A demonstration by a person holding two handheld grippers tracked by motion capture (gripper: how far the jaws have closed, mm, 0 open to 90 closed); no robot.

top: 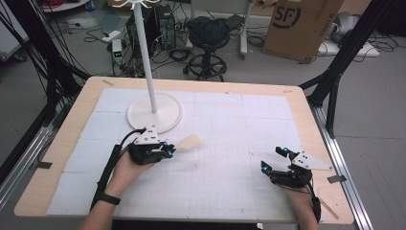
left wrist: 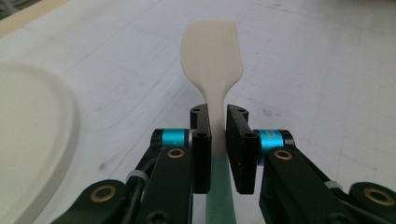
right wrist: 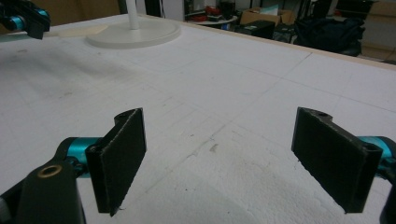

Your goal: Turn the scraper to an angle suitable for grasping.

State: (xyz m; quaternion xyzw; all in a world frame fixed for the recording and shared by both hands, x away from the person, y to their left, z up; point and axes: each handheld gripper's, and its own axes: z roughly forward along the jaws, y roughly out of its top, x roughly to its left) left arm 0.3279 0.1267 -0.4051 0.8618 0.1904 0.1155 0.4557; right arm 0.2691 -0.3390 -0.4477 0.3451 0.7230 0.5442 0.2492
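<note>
White-padded worktop (top: pixel 230 139): left gripper (left wrist: pixel 218 123) clamps spatula (left wrist: pixel 212 51) at its neck, blade forward, near stand base (top: pixel 154 112). Right gripper (right wrist: pixel 233 158) spread wide, empty, probably waiting.

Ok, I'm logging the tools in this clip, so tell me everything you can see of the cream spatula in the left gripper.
The cream, flat-bladed spatula has a broad blade with rounded corners that narrows to a thin neck; below the jaws its handle looks pale green. It looks like smooth silicone or plastic. The left gripper is shut on the neck, blade pointing away from the hand. In the high view it sits just off the white round stand base, over the white foam table cover.
</note>
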